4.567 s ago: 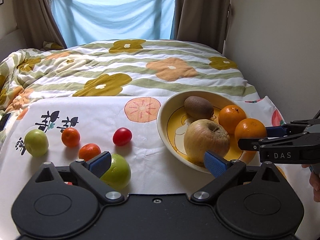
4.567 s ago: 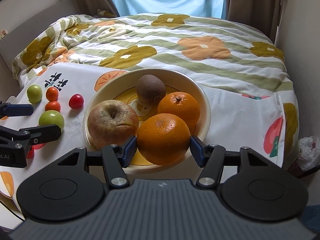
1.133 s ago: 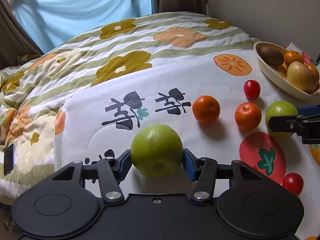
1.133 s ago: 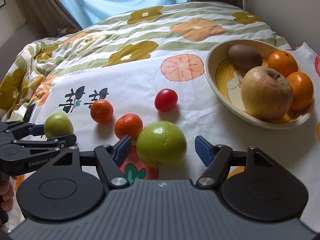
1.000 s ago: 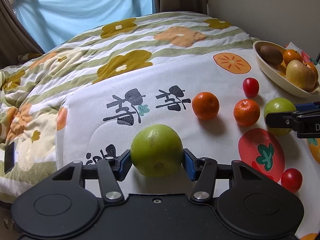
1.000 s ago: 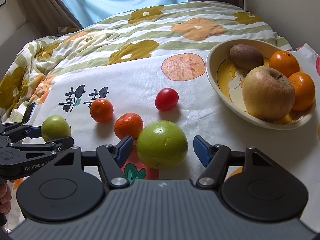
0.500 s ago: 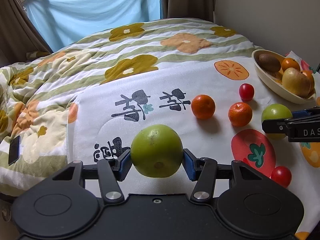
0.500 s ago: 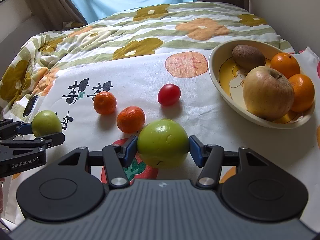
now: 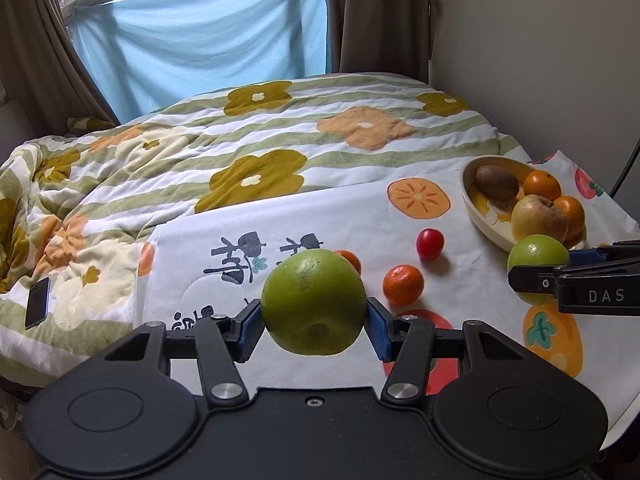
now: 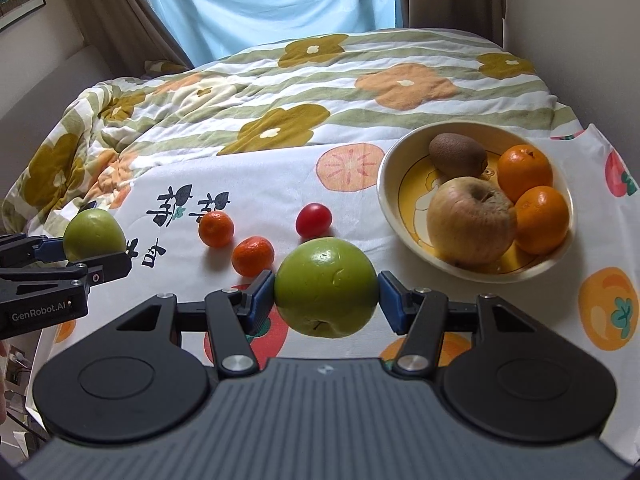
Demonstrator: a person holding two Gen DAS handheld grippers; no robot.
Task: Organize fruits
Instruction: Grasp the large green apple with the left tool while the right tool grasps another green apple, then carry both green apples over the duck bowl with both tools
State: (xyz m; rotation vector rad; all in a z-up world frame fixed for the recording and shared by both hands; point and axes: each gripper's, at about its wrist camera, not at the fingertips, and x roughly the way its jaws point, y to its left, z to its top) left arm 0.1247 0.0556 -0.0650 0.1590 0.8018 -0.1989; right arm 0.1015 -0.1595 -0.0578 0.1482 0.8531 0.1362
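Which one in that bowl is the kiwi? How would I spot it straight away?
Find the cream bowl with the yellow inside, at the right end of the white printed cloth. The kiwi lies at its far side, behind the big wrinkled apple and left of two oranges. It is the only brown, fuzzy, egg-shaped fruit there.

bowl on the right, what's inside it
In the yellow bowl: a kiwi at the back, two oranges on the right, and a wrinkled brownish apple in front. Anything beneath them, and most of the bowl's floor, is covered.
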